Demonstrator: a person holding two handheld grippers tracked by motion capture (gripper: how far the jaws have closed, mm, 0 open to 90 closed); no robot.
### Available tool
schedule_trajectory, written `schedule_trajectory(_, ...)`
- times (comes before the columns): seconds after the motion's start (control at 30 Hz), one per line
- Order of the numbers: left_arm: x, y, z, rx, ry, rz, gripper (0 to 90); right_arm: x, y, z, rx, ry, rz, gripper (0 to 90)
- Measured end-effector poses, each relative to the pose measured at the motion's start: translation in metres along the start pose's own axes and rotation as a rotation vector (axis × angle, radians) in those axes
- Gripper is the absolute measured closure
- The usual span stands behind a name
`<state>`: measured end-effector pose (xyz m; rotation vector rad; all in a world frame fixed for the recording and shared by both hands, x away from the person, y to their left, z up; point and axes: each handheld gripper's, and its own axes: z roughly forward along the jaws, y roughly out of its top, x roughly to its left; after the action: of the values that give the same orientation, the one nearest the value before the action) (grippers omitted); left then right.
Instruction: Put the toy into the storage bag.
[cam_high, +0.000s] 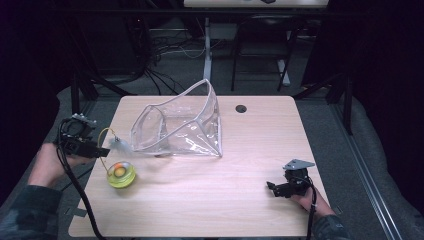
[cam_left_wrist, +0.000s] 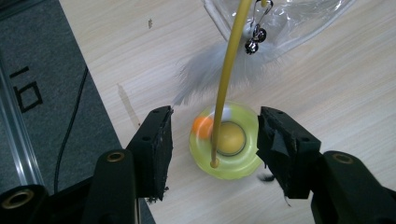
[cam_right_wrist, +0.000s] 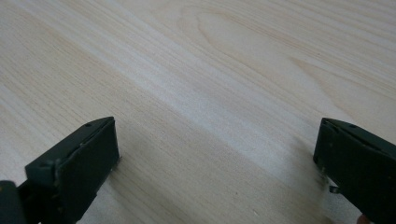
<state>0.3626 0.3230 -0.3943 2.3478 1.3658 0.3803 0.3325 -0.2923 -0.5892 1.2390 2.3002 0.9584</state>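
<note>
The toy, a round yellow-green disc with a yellow ball and a spot of orange in its middle, lies flat on the table near the left edge; in the left gripper view the toy sits between the two black jaws, which stand wide apart on either side of it and above it, touching neither rim; a thin yellow wand rises from the disc's near rim and runs upward, curving over a tuft of grey-white feathers that lies on the wood just beyond the disc; two small metal bells hang beside the wand near its far end; from the high view the left gripper is held at the table's left edge, just beside the toy, its cable trailing down past the person's sleeve; just beyond the feathers stands a clear plastic bag, open and slumped, near the middle of the table's far half; the right gripper rests low at the near right of the table, well apart from the toy and the bag, with a grey plate on top; in the right gripper view the right gripper has its jaws spread wide over bare wood, holding nothing.
</note>
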Motion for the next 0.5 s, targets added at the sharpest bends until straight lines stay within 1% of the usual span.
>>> schedule_trajectory(0.07, 0.0007, 0.0015, -0.0012, 0.005, -0.001, -0.001, 50.6, 0.0000, 0.0000, 0.0000, 0.000, 0.000, 0.000, 0.0)
schedule_trajectory(0.17, 0.0017, 0.0030, -0.0018, 0.014, 0.000, -0.001, 53.7, -0.0001, 0.0000, 0.0000, 0.000, -0.001, -0.001, 0.0)
schedule_trajectory(0.33, 0.0041, 0.0035, -0.0002, 0.020, 0.000, -0.013, 60.9, 0.0000, 0.0000, -0.0001, 0.001, -0.001, -0.001, 0.0)
schedule_trajectory(0.5, 0.0043, 0.0035, 0.0000, 0.031, 0.000, -0.011, 67.7, 0.0000, 0.0000, 0.0000, 0.000, -0.001, 0.000, 0.0)
